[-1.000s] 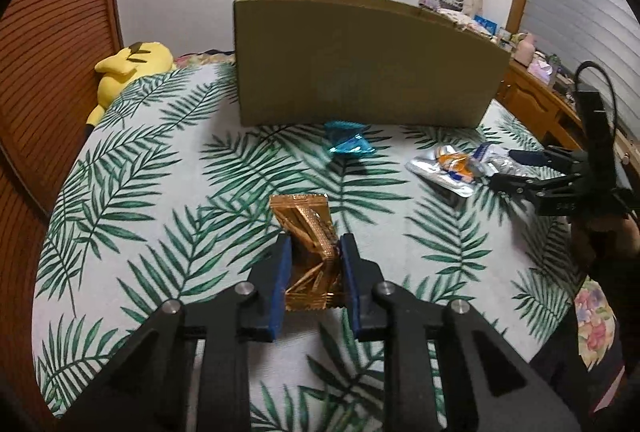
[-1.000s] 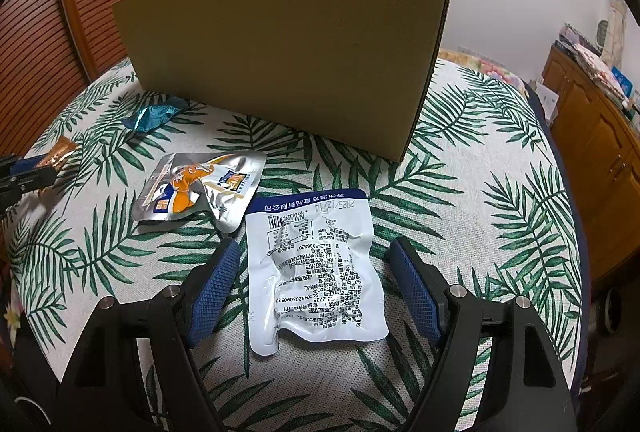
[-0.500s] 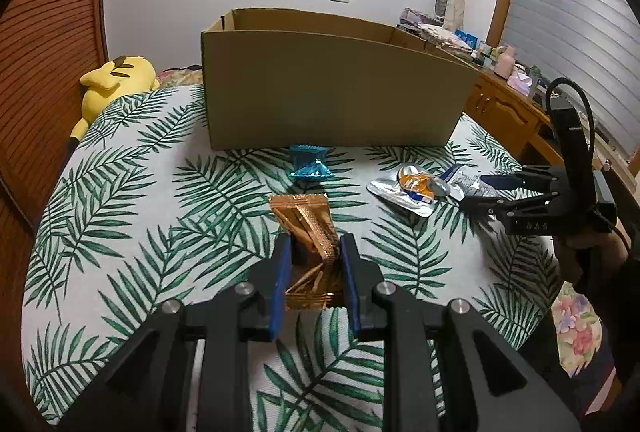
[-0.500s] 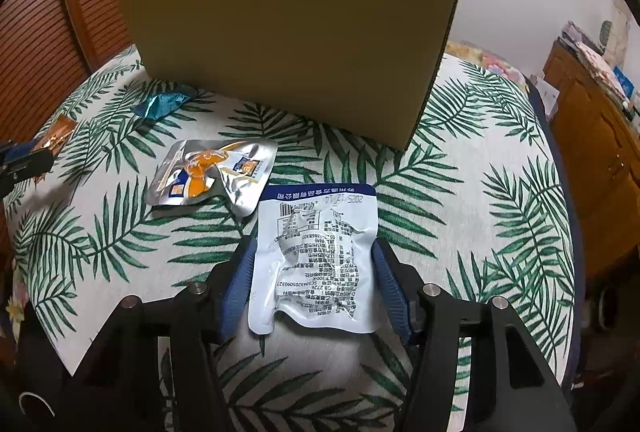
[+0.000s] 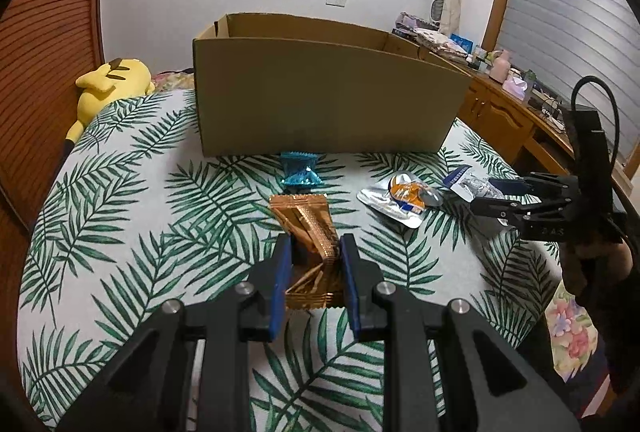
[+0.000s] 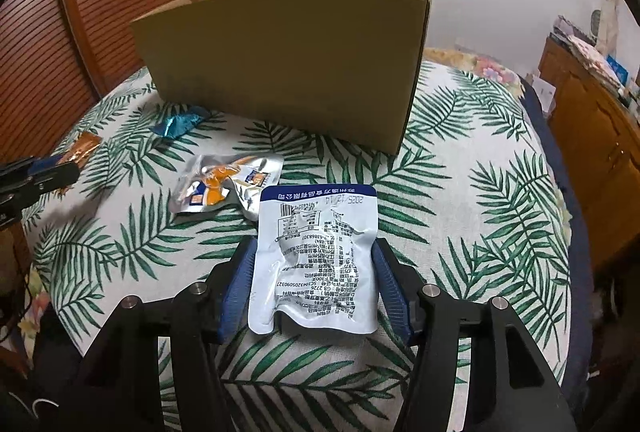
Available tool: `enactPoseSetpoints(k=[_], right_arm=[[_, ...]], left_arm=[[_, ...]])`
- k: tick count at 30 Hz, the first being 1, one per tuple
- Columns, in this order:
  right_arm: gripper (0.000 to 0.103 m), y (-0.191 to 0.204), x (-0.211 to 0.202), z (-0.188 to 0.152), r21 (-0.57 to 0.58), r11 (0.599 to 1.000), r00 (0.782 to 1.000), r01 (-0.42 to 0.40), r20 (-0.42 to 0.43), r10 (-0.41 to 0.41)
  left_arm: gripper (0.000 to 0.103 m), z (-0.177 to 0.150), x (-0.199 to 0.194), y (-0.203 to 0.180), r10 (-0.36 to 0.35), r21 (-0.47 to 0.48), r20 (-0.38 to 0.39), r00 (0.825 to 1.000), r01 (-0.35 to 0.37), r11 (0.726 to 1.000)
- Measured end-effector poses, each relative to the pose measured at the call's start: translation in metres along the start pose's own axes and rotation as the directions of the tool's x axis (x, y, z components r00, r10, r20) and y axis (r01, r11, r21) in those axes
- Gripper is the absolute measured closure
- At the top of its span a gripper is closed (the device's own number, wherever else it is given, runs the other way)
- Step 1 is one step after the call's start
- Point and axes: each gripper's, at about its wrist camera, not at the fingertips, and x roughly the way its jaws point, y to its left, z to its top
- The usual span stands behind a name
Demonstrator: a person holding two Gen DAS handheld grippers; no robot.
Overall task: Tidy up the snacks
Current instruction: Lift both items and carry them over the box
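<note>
While both grippers are gripping snack packets, the scene is presenting as follows.

Left gripper (image 5: 314, 256): clenched on the gold wrapper (image 5: 306, 228), blue pads pressing both sides of the crumpled foil, at lower centre of the left wrist view.

Right gripper (image 6: 316, 284): its jaws have just been closing; they are now clamping the white pouch (image 6: 318, 260), printed side up, at lower centre of the right wrist view.

Cardboard box (image 5: 320, 92): standing open-topped at upper centre of both views; its tall near wall is rising between the grippers and the box interior.

Blue wrapper (image 5: 299, 174): lying on the cloth just beside the foot of the box wall, directly beyond the gold wrapper.

Silver pouch (image 6: 224, 188): lying flat left of the white pouch, its right edge tucked under or touching the white pouch's upper left corner; which cannot be told.

Tablecloth (image 5: 132, 200): palm-leaf print, covering the surface under all packets.

Yellow plush toy (image 5: 110, 78): lying at left of the frame, well apart from the packets.

Wooden cabinet (image 6: 596, 136): standing at right of the frame, cluttered on top.
</note>
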Motion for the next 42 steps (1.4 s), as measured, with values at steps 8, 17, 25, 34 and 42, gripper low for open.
enactPoseSetpoints(k=[8,17,25,34,42], right_arm=[[0.043,-0.002,-0.024,0.009,-0.004,1.000,0.998,0.013,0.055,-0.013],[0.043,0.009,-0.047,0.029,-0.035,0.999,0.993,0.009,0.121,-0.005],[0.043,0.019,-0.055,0.052,-0.061,0.998,0.986,0.003,0.167,0.007],[0.043,0.024,-0.053,0.085,-0.079,0.997,0.976,-0.008,0.217,0.025],[0.043,0.026,-0.047,0.128,-0.100,0.995,0.962,-0.008,0.272,0.036]], left_arm=[[0.082,0.019,-0.002,-0.009,-0.013,0.028,0.033,0.999,0.012,1.000],[0.082,0.052,-0.006,-0.021,-0.024,0.074,0.091,0.996,0.017,0.997],[0.082,0.079,-0.006,-0.028,-0.025,0.108,0.124,0.992,0.011,0.994],[0.082,0.108,0.001,-0.028,-0.029,0.141,0.157,0.987,0.006,0.990],[0.082,0.147,0.010,-0.024,-0.043,0.159,0.199,0.979,0.011,0.987]])
